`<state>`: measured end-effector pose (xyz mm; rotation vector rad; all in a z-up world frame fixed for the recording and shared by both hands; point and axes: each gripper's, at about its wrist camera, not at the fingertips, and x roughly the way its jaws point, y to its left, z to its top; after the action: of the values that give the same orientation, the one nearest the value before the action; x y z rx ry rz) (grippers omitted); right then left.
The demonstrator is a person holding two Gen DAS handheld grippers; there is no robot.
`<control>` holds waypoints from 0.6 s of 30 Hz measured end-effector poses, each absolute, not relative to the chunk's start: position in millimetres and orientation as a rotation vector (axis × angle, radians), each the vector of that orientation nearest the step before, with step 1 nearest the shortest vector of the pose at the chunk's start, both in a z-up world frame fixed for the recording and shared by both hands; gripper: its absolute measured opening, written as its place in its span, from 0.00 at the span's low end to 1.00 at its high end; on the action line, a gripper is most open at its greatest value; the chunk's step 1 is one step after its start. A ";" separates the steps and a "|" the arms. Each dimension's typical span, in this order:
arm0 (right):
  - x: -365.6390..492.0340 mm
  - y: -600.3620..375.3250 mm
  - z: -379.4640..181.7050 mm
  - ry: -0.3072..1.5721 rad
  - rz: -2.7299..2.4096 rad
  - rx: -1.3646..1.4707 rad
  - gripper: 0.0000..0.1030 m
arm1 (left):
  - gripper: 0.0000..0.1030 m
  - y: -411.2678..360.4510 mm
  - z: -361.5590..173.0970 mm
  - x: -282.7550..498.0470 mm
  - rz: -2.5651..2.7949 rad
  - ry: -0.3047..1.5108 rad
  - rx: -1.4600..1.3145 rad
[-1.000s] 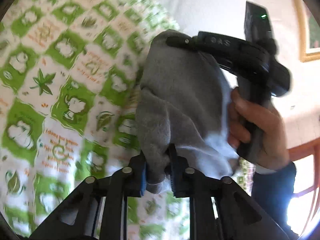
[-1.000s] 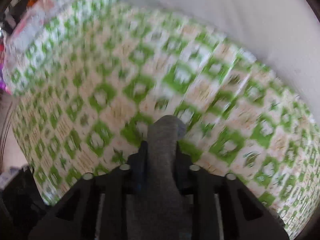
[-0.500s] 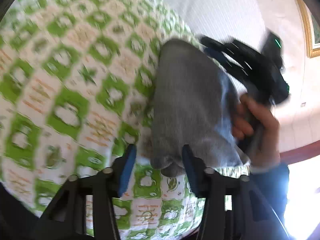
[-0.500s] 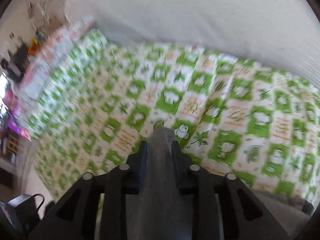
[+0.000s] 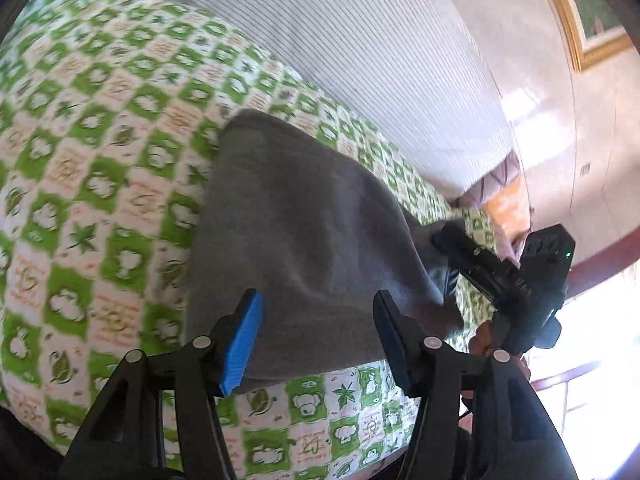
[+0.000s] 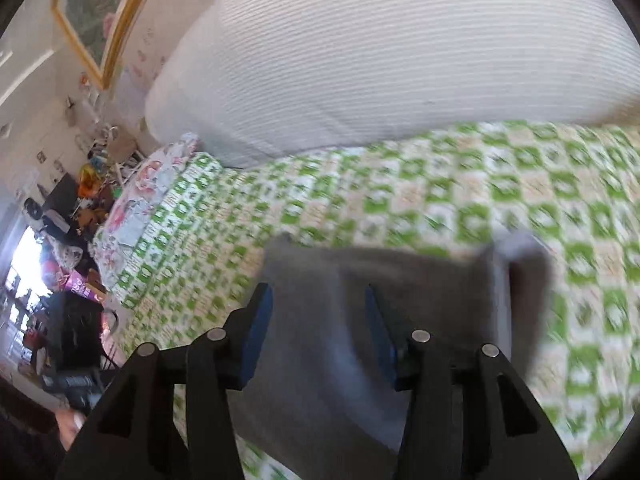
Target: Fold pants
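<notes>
Both claws just opened off grey pants [image 5: 304, 240], right view blurred

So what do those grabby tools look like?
Both are black. The left tool has two flat fingers with blue pads and round silver bolts. The right tool matches. From the left camera, the right one's chunky black body shows a tiny green light. A dark sleeve shows.
</notes>
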<state>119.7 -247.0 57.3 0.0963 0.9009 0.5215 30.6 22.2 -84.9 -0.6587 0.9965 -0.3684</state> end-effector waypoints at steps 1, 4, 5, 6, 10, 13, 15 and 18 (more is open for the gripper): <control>116.4 -256.3 52.8 0.907 0.490 0.088 0.48 | 0.59 17.7 -86.4 32.9 -0.363 1.007 -0.650; 123.8 -296.5 24.1 0.979 0.303 0.086 0.45 | 0.60 9.9 -94.3 36.9 -0.364 1.046 -0.658; 127.3 -308.4 15.3 0.992 0.301 0.149 0.45 | 0.60 10.6 -97.4 37.6 -0.364 1.057 -0.658; 129.5 -318.6 9.9 0.985 0.324 0.227 0.45 | 0.60 10.4 -98.5 37.9 -0.358 1.064 -0.653; 119.2 -316.6 22.9 0.921 0.349 0.263 0.48 | 0.63 16.8 -97.8 33.6 -0.318 1.060 -0.629; 103.7 -317.0 36.9 0.878 0.358 0.253 0.59 | 0.65 25.5 -95.8 33.5 -0.301 1.060 -0.620; 91.9 -318.5 41.2 0.857 0.356 0.239 0.68 | 0.66 28.2 -95.5 36.0 -0.286 1.070 -0.589; 77.0 -319.9 41.6 0.864 0.318 0.179 0.71 | 0.66 29.9 -97.9 41.1 -0.273 1.079 -0.563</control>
<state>77.0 -319.9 41.6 0.1786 0.8639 0.3181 41.1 29.9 -97.9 -0.5633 1.0791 -0.2726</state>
